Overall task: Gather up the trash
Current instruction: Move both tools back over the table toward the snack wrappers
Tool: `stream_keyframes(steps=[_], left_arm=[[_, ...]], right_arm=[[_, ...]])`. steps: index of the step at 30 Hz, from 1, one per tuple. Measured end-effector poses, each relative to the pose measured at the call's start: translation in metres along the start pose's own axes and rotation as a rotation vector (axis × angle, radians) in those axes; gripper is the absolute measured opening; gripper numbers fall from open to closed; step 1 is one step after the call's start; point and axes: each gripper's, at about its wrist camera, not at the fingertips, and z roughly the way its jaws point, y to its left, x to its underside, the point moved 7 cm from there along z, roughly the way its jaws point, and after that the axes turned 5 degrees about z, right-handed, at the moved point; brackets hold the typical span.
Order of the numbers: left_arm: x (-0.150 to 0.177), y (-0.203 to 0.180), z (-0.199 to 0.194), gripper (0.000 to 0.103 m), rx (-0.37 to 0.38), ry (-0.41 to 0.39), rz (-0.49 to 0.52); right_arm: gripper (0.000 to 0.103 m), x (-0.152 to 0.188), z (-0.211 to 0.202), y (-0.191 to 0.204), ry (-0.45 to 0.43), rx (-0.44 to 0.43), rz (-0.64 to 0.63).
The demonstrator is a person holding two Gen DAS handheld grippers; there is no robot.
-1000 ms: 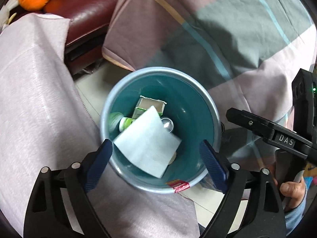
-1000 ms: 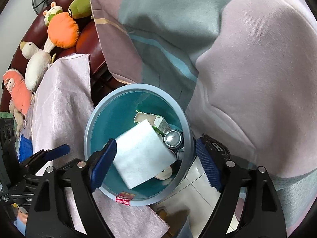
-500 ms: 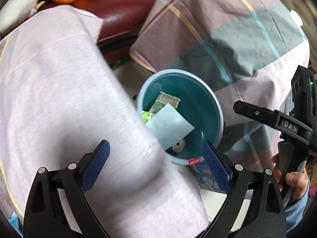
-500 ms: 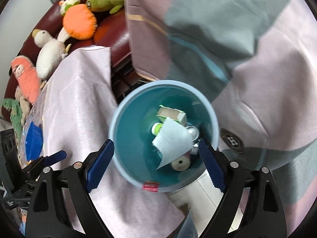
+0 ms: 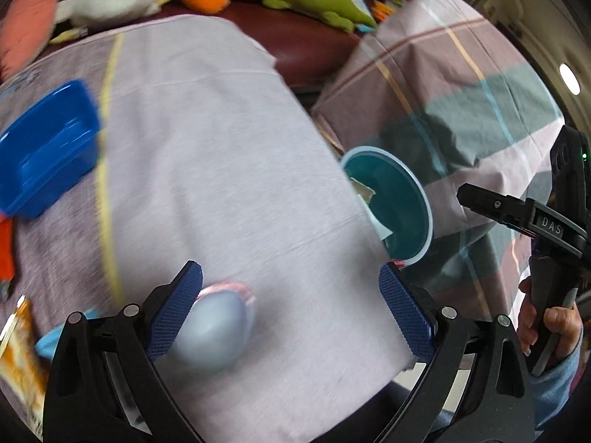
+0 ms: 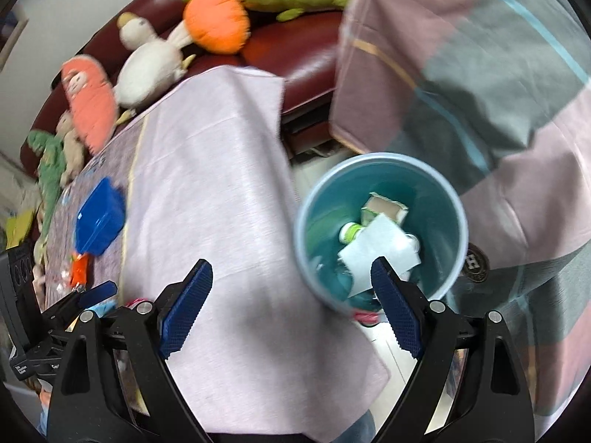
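Note:
A teal trash bin (image 6: 380, 170) with a pale rim stands on the floor beside the table; it holds a white tissue (image 6: 380, 247), a small carton (image 6: 384, 208) and a green-capped bottle (image 6: 349, 230). The bin also shows in the left wrist view (image 5: 402, 199). My left gripper (image 5: 291, 310) is open and empty over the pale cloth-covered table (image 5: 221, 170), with a blurred pale round item (image 5: 214, 328) by its left finger. My right gripper (image 6: 291, 304) is open and empty, above the table edge and the bin.
A blue plastic tray (image 5: 44, 147) sits at the table's left, with an orange wrapper (image 6: 79, 269) and a snack packet (image 5: 22, 347) nearby. Plush toys (image 6: 218, 18) lie on a dark red sofa (image 6: 303, 48). A striped cloth (image 6: 480, 74) covers furniture on the right.
Both grippers have drawn back from above the bin and swung left over the table. The tissue now lies lower inside the bin. The blue tray and table items have come into view.

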Motion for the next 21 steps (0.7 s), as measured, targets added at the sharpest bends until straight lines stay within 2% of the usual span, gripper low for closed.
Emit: stream_keyframes(steps=[7, 13, 21], left_arm=[[0.03, 0.046, -0.043, 0.097, -0.068, -0.05, -0.053], [0.056, 0.096, -0.072, 0.097, -0.171, -0.075, -0.127], [0.098, 0.147, -0.098, 0.097, -0.24, -0.091, -0.231]], right_arm=[[0.084, 0.033, 0.006, 0.07, 0.059, -0.03, -0.116], [0.084, 0.053, 0.01, 0.125, 0.09, -0.058, -0.205], [0.084, 0.081, 0.018, 0.174, 0.137, -0.091, -0.282]])
